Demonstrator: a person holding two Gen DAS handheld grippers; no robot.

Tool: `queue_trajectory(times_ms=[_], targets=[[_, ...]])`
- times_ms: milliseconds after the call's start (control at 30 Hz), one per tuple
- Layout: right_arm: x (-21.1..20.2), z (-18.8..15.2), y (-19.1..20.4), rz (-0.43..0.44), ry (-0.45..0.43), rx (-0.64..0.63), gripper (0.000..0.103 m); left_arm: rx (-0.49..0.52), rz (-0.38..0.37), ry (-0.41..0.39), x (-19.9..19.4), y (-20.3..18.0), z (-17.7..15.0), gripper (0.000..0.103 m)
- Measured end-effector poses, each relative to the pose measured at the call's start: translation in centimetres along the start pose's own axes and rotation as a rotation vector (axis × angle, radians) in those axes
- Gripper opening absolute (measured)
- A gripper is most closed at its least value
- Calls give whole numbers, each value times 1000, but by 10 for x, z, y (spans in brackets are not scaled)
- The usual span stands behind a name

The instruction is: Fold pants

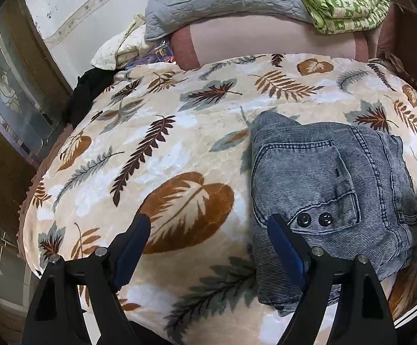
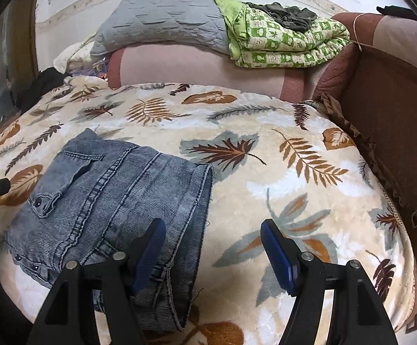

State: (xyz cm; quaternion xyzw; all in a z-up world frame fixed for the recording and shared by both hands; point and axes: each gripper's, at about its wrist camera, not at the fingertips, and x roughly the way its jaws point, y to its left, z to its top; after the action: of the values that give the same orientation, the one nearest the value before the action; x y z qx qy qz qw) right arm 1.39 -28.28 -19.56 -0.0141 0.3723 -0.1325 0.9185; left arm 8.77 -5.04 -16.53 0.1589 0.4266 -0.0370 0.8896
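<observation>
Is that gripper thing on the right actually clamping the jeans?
No: the right gripper stands open above the folded jeans, with nothing pinched between its blue pads.

Soft, even indoor light, faint shadows, sharp centres, heavy fisheye bending and dark corners.

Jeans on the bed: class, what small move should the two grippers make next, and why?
Probably lift both away. The jeans already lie as a compact folded bundle on the blanket, and the left gripper and right gripper are open, holding nothing.
</observation>
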Motion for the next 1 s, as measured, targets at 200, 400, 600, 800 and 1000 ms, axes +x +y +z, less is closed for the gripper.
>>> queue_trajectory(times_ms=[200, 400, 600, 800, 1000], targets=[[0, -1, 1, -3, 1, -3, 72, -3, 0, -6, -4, 1, 1, 84], [1, -1, 1, -4, 1, -5, 72, -3, 6, -10, -5, 1, 1, 84], [-1, 0, 1, -2, -4, -4, 72, 3, 5, -13, -7, -1, 2, 84], [-2, 0, 1, -2, -8, -2, 72, 6, 2, -14, -7, -2, 1, 84], [-3, 0, 2, 0, -9, -5, 72, 10, 3, -15, -9, -4, 1, 84]])
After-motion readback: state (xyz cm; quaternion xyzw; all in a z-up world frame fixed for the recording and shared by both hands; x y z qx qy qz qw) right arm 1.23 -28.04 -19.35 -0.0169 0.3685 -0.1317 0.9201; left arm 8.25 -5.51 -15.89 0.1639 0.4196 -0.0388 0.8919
